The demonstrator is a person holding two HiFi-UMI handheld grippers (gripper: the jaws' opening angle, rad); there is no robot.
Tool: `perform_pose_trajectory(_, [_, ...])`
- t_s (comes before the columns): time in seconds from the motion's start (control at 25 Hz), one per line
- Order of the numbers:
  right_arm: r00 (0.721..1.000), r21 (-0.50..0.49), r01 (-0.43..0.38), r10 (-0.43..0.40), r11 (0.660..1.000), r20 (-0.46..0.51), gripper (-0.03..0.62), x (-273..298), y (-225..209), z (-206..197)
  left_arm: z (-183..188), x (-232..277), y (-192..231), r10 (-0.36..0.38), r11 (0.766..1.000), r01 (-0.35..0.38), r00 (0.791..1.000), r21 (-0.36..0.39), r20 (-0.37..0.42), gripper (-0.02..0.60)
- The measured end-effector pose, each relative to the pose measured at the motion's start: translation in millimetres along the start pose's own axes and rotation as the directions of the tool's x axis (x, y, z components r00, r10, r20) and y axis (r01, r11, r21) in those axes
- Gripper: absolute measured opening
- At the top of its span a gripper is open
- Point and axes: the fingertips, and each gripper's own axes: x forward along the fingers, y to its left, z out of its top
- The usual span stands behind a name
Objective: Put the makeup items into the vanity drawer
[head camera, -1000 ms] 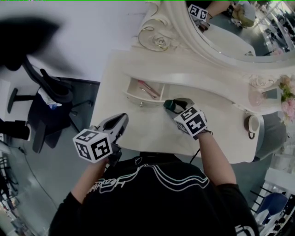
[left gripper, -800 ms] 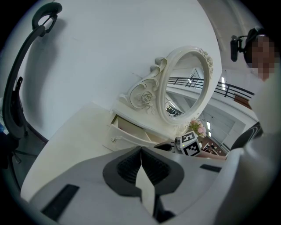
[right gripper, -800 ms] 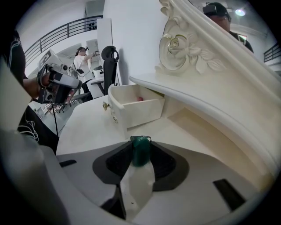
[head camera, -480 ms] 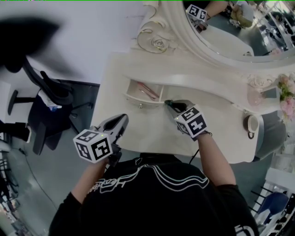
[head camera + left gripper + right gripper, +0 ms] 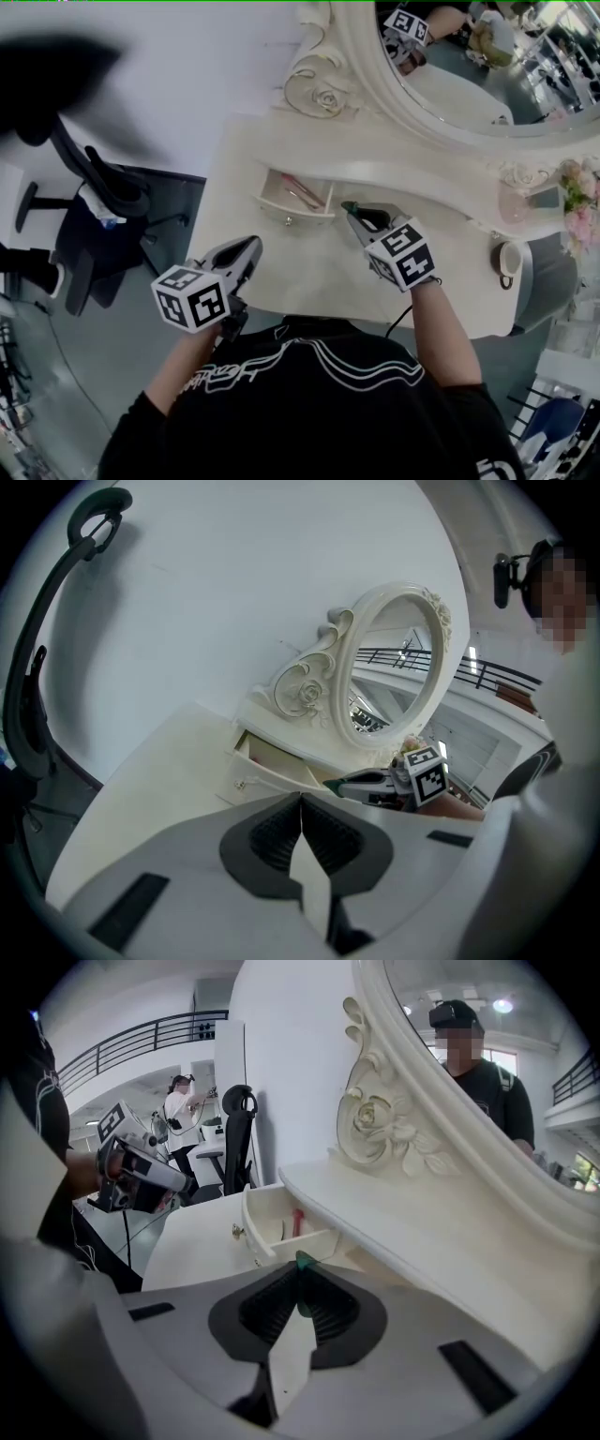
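- Risen off the vanity top since a second ago, the right gripper has just been closing its jaws and now pinches a small green item.
- Nearest, the left gripper keeps its place by the front edge, jaws together on nothing.
- Only the tip of the small green item shows; its kind is unclear.
- Beyond, the open drawer holds a pink stick, partly hidden by the drawer's wall.

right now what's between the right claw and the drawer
Bare tabletop between the drawer and the right claw, which just closed on a green item; head view shows it.
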Motion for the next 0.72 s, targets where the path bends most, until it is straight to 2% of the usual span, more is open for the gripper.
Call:
perform_pose_trajectory(0.32, [0.998, -0.067, -0.005, 0.009, 0.998, 0.062, 0.048, -13.0, 6.5, 45.0, 9.3, -3.8, 0.3, -0.003, 1.0, 0.003, 1.0, 0.005, 0.024, 0.023])
perform_pose_trajectory(0.72, [0.994, -0.137, -0.06, 0.072, 0.989, 0.085, 0.048, 6.2, 26.8, 83.8, 16.3, -11.0, 12.4, 0.013, 1.0, -0.013, 0.999, -0.01, 0.039, 0.023])
